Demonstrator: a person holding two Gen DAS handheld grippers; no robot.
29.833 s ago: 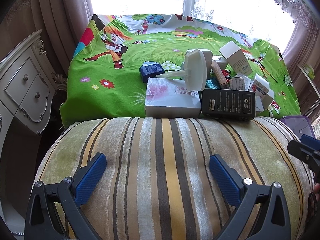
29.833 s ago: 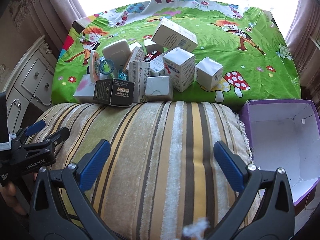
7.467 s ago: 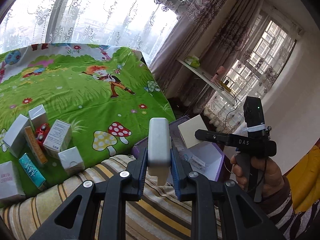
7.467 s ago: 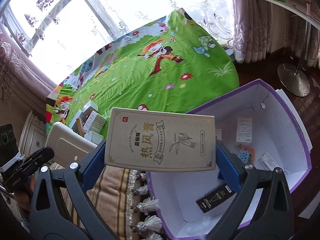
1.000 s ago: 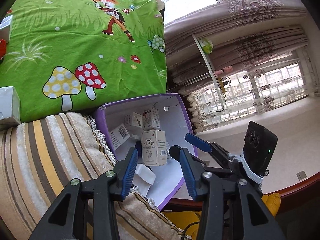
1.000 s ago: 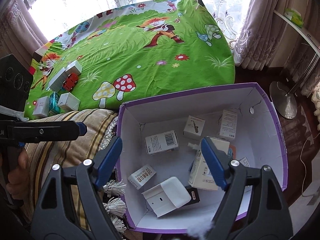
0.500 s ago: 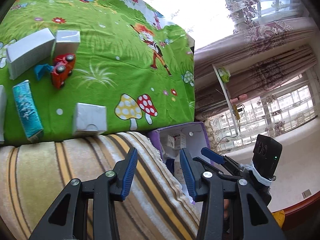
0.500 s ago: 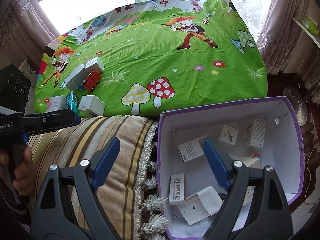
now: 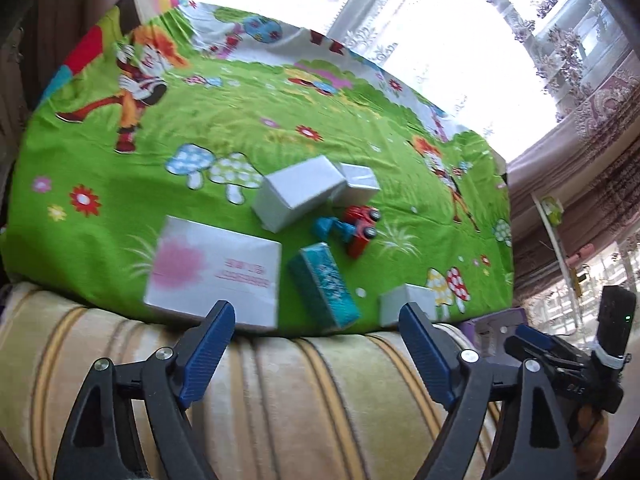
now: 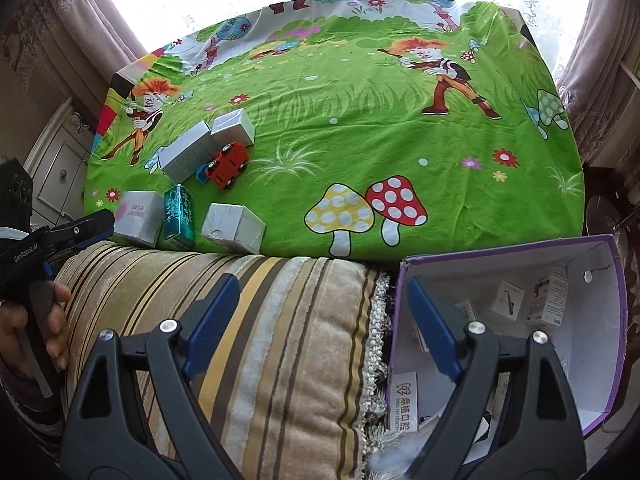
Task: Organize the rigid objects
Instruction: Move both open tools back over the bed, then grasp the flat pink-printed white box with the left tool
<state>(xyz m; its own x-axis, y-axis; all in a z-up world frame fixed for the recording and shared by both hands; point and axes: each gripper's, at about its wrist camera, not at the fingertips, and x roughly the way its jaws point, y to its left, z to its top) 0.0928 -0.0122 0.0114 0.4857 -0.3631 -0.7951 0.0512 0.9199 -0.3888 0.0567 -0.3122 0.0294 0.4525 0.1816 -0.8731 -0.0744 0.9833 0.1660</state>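
On the green cartoon cloth [image 9: 120, 184] lie a white box with a pink flower [image 9: 212, 272], a teal box [image 9: 322, 284], a red toy car [image 9: 360, 228], a long grey-white box [image 9: 298, 196] and two small white boxes [image 9: 408, 308]. My left gripper [image 9: 314, 308] hangs over the striped cushion [image 9: 300, 400] just in front of them, its jaws opening with nothing between them. My right gripper [image 10: 323, 282] stands open and empty over the cushion's tasselled edge, beside the purple box [image 10: 500, 246], which holds several small cartons [image 10: 508, 302].
The cushion [image 10: 260, 340] runs along the cloth's near edge. A white dresser [image 10: 60, 160] stands at the left, curtains and a bright window behind. A hand [image 10: 40, 332] grips the left gripper's handle at the left edge of the right wrist view.
The left wrist view has swung left from the purple box to the boxes on the cloth, and its jaws have spread wide. The right gripper has drifted left off the purple box, still open.
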